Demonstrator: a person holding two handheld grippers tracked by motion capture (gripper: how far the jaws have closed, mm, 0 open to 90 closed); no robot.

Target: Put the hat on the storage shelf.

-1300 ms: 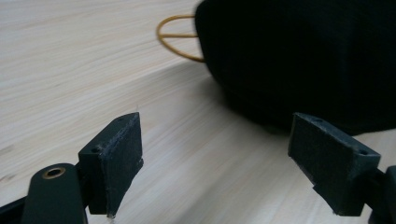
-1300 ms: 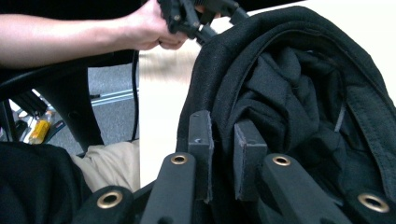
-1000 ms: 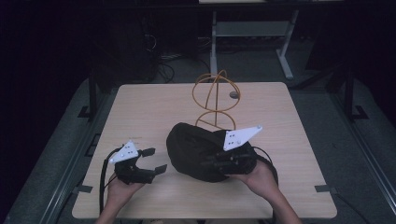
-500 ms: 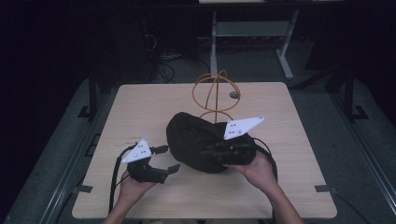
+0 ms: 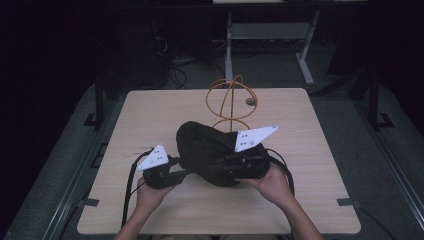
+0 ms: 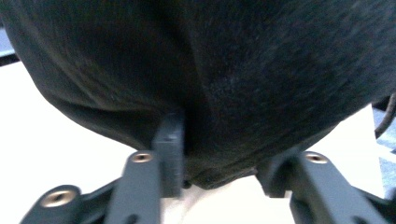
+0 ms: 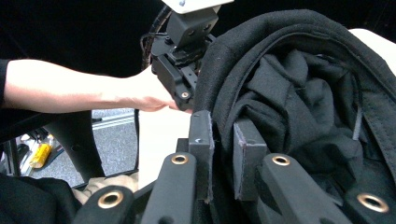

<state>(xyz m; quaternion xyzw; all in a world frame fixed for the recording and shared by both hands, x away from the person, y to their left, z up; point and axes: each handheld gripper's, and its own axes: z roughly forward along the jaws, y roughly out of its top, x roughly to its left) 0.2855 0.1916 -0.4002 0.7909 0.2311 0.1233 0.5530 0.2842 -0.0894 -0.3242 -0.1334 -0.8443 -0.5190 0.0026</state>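
A crumpled black cloth (image 5: 205,147) lies in the middle of the wooden table (image 5: 300,200). My right gripper (image 5: 223,166) comes in from the right and is shut on the cloth's thick folded rim (image 7: 219,70), which is pinched between its pads. My left gripper (image 5: 183,173) sits at the cloth's lower left edge. Its jaws have just been closing, and in the left gripper view a bulge of the cloth (image 6: 224,116) fills the gap, with both pads against the fabric. The right gripper view has the left gripper (image 7: 187,99) just behind the rim.
An orange wire stand of crossed loops (image 5: 231,100) rises behind the cloth, with a small grey disc (image 5: 250,101) beside it. Cables trail from both grippers toward the table's near edge. Bare wood lies to the far left and far right.
My left gripper has moved right up to the cloth's edge, and its wide-open jaws have closed around the fabric. The right gripper has kept its grip in place.
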